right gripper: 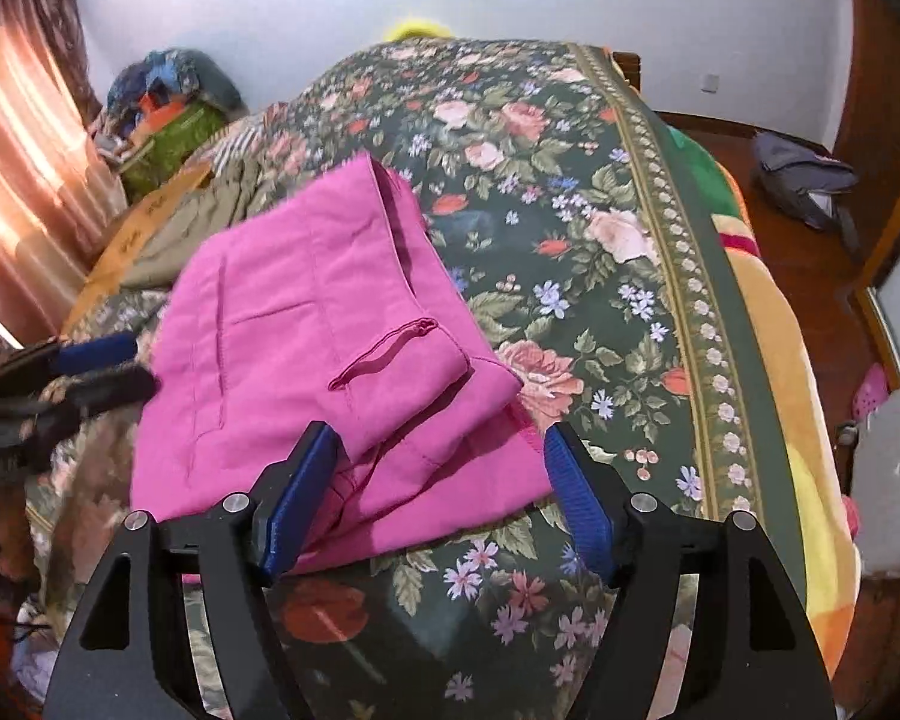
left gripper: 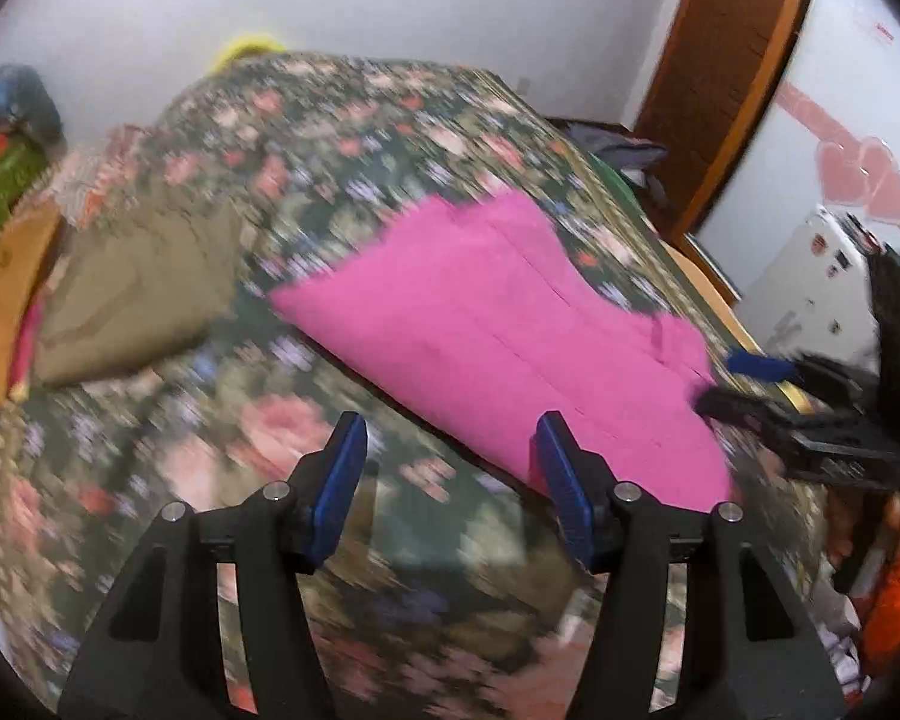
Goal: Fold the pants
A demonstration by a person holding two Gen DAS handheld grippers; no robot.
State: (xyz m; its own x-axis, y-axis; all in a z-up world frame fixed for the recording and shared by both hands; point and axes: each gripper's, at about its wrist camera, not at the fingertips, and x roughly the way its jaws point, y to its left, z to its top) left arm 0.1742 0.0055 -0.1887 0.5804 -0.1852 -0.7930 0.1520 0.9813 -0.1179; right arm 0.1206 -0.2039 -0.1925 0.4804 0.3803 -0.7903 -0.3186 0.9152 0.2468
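The pink pants (right gripper: 330,348) lie folded in a flat stack on the floral bedspread (right gripper: 600,252); a zip pocket faces up. They also show in the blurred left wrist view (left gripper: 510,330). My right gripper (right gripper: 438,450) is open and empty, its blue pads either side of the stack's near edge, just above it. My left gripper (left gripper: 450,438) is open and empty over the bedspread (left gripper: 240,408), left of the pants' near corner. Each gripper shows in the other's view: the right gripper (left gripper: 744,378) and the left gripper (right gripper: 108,366).
Folded olive-khaki clothes (left gripper: 132,294) lie to the far left on the bed, beside a cardboard box (right gripper: 144,222) and a pile of bags (right gripper: 168,102). The bed's right edge shows an orange blanket (right gripper: 810,450), wooden floor and a grey bag (right gripper: 804,180).
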